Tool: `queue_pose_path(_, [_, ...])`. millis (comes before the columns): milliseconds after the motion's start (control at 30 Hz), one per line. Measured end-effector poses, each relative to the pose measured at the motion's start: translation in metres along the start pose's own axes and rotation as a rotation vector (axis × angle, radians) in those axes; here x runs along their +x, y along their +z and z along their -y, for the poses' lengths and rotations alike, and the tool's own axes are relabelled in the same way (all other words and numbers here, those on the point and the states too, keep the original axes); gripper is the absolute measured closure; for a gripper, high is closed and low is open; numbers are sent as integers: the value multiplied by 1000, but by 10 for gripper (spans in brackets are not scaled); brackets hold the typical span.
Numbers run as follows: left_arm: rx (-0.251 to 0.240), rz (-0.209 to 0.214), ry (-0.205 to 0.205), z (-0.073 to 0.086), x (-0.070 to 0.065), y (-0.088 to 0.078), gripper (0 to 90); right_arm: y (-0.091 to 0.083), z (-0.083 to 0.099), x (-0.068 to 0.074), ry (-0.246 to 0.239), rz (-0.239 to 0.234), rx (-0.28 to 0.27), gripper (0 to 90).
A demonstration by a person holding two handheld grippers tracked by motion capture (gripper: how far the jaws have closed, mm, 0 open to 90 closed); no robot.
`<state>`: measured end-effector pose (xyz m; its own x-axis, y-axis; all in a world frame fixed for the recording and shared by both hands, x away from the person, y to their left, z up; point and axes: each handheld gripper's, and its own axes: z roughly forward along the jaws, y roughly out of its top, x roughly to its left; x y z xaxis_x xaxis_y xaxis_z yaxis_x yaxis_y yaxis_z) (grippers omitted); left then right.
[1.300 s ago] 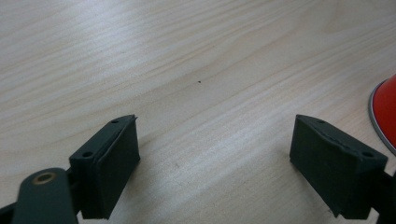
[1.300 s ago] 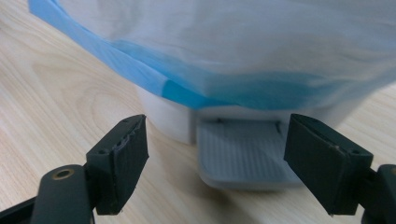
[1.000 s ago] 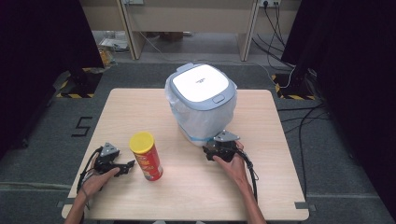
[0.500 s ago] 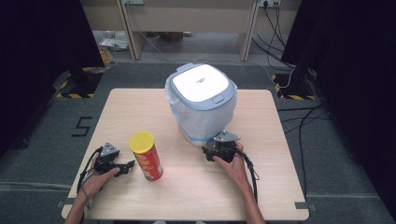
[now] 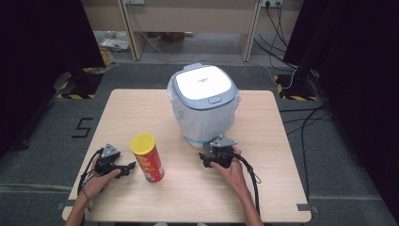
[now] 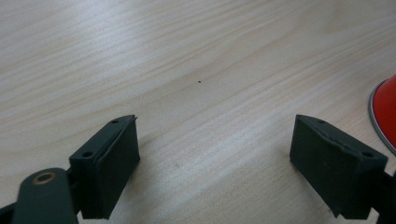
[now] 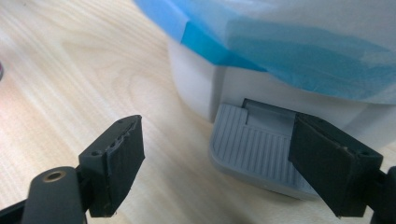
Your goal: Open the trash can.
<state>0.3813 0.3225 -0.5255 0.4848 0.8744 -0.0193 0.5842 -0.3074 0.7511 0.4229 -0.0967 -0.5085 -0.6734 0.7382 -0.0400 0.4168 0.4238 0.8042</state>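
Right gripper (image 7: 215, 158), jaws apart and empty, sits low at the pedal (image 7: 254, 149) of the bin (image 5: 203, 106) mid-desk, seemingly to press it, while the left gripper (image 6: 215, 158) waits spread beside the red can (image 5: 148, 157).

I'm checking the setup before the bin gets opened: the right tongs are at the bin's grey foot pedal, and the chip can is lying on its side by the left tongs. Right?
Not quite. The chip can stands upright, yellow lid on top, as the high view shows. The rest holds: it is beside the left tongs, and the right tongs are at the bin's grey foot pedal.
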Motion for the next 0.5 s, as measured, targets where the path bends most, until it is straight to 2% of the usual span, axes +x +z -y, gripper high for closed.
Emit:
queue_pose_path(200, [-1,0,0,0,0,0,147,0,0,7,-8,-1,8,183])
queue_pose_path(500, [0,0,0,0,0,0,147,3,4,7,-7,-8,23,181])
